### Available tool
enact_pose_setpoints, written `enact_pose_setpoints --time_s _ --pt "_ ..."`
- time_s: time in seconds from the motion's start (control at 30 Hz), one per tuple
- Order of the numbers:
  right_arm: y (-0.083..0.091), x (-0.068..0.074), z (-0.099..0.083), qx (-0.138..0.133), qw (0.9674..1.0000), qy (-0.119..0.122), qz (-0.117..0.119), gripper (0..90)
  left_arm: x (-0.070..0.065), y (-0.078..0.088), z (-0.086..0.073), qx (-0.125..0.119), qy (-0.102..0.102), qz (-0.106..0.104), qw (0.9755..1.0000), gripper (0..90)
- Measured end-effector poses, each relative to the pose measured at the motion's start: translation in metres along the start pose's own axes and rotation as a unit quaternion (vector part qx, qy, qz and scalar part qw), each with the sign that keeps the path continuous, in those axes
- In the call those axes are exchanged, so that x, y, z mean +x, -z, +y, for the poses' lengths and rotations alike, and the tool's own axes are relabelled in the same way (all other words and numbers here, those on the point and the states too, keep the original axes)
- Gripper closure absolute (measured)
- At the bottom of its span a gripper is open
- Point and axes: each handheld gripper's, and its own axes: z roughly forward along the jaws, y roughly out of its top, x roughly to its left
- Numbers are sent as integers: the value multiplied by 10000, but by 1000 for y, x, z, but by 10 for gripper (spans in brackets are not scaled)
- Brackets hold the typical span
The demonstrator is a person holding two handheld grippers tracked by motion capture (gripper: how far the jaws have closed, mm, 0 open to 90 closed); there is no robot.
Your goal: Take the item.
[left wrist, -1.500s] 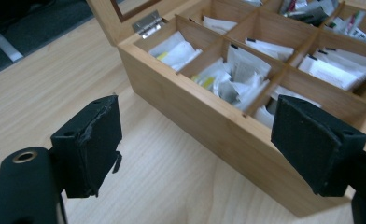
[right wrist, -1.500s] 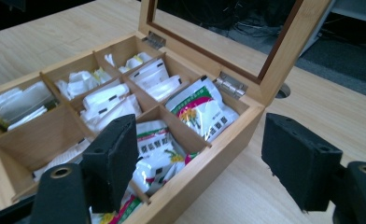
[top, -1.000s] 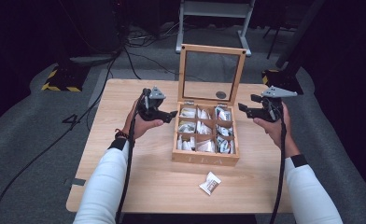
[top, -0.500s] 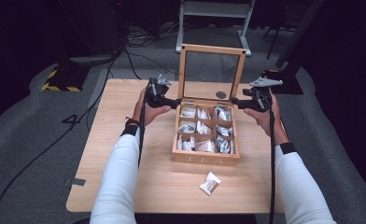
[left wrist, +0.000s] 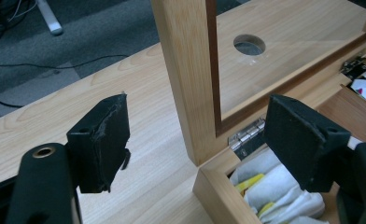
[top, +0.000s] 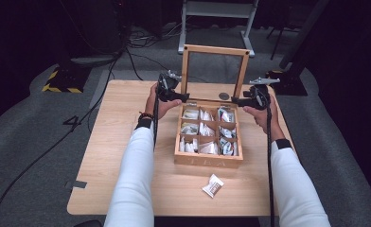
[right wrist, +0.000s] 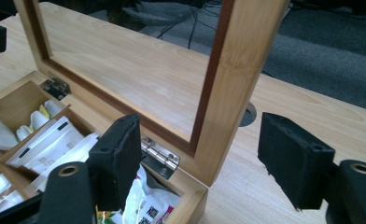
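A wooden tea box (top: 208, 161) stands open on the table, several compartments holding tea bags (top: 200, 128). Its glass-paned lid (top: 215, 50) stands upright. My left gripper (top: 183, 98) is at the lid's lower left corner. In the left gripper view its jaws (left wrist: 202, 140) straddle the lid's side post (left wrist: 186, 70) without touching it; they have just been closing. My right gripper (top: 236, 101) is at the lower right corner, open, its jaws (right wrist: 204, 158) either side of the other post (right wrist: 239, 70), near a hinge (right wrist: 160, 156).
A loose tea bag (top: 213, 185) lies on the table in front of the box. A round hole (top: 224, 96) is in the tabletop behind the lid. Cables, a metal stand (top: 216, 14) and a yellow-black striped base (top: 60, 85) are on the floor beyond.
Both grippers have moved away from me and inward, from beside the box's walls to the lower corners of the upright lid. The left jaws stand a little narrower.
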Motion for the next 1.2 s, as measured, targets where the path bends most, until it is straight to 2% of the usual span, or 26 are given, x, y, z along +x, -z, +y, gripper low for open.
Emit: enact_pose_setpoints --time_s 0.07,0.2,0.3,0.37,0.57,0.67,0.7,0.8,0.9,1.03,1.2 --pt "-2 -3 0 -24 10000 -53 -24 310 -1 -5 1 36 -28 79 10000 237" --pt "-9 -7 -1 -39 9997 -249 -23 318 -4 -15 0 88 116 5 9999 249" --pt "-14 -8 -4 -57 9990 -430 61 318 -6 -22 -3 174 143 -33 9997 251" --pt "-17 -8 -5 5 9991 -414 60 318 -7 -26 -4 183 187 -94 9996 255" --pt "-21 -9 -6 61 9992 -385 111 319 -5 -30 -4 309 205 -67 9993 282" --pt "-23 -10 -5 54 9990 -415 158 327 -5 -30 -2 195 273 -274 9991 339" --pt "-23 -9 -5 52 9989 -428 207 337 -6 -31 -1 202 237 -321 9990 344" --pt "-25 -5 -4 23 9993 -297 239 368 -8 -34 -1 239 214 -346 9989 352" --pt "-27 -2 -3 28 9994 -266 220 353 -6 -34 -2 214 301 -422 9984 354" --pt "-27 -3 -4 -6 9990 -358 272 366 -6 -33 -1 207 325 -450 9982 366" --pt "-25 -3 -4 -49 9988 -445 210 421 -3 -31 -3 135 375 -495 9980 402"
